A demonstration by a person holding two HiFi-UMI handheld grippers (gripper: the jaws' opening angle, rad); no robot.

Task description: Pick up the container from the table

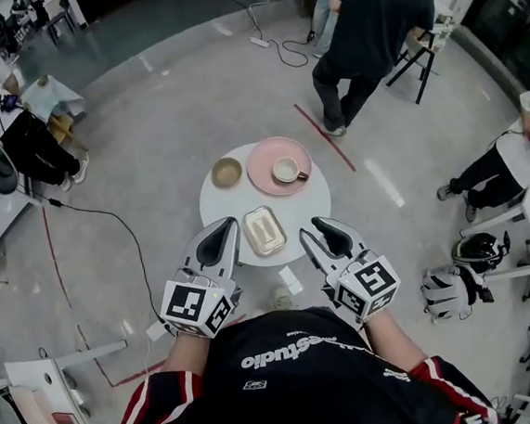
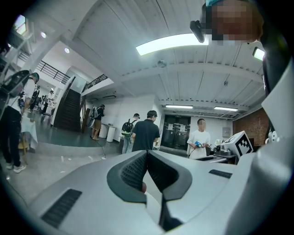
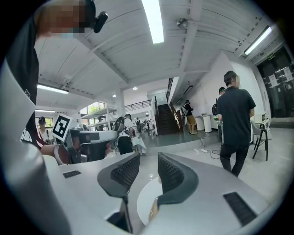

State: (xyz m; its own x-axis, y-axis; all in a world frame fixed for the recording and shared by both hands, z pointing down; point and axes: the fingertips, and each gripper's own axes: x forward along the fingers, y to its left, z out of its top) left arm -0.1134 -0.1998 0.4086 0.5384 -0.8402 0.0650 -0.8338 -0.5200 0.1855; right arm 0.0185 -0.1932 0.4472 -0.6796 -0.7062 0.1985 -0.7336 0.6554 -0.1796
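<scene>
Head view: looks steeply down on a small round white bench (image 1: 313, 202) standing on a glossy grey floor (image 1: 163, 123).
Container (image 1: 264, 231): pale and rectangular with rounded corners. It lies at the near edge of the bench, between the tips of the two grippers.
Left hand-held gripper (image 1: 221, 241): its jaws are closed together with nothing between them. Its tip is just beside the container's left side.
Right hand-held gripper (image 1: 328, 232): its jaws stand wide apart and empty. It is near the container's right side, with bare bench top between them.
Far side of the bench: a small tan bowl (image 1: 227, 172) sits beside a pink plate (image 1: 267, 176), and a cup (image 1: 287, 169) stands on the plate.
Floor: a red tape line (image 1: 325, 138) runs just beyond the bench. A white cable (image 1: 279, 45) trails farther off, and a black cable (image 1: 122, 225) curves in from the left. Two helmets (image 1: 479, 251) lie at the right.
People: one person (image 1: 372, 19) in a dark shirt stands beyond the bench, and others sit at the edges.
Room: an open hall with a white ribbed ceiling (image 2: 138, 27), strip lights and a dark staircase (image 2: 69, 110).
</scene>
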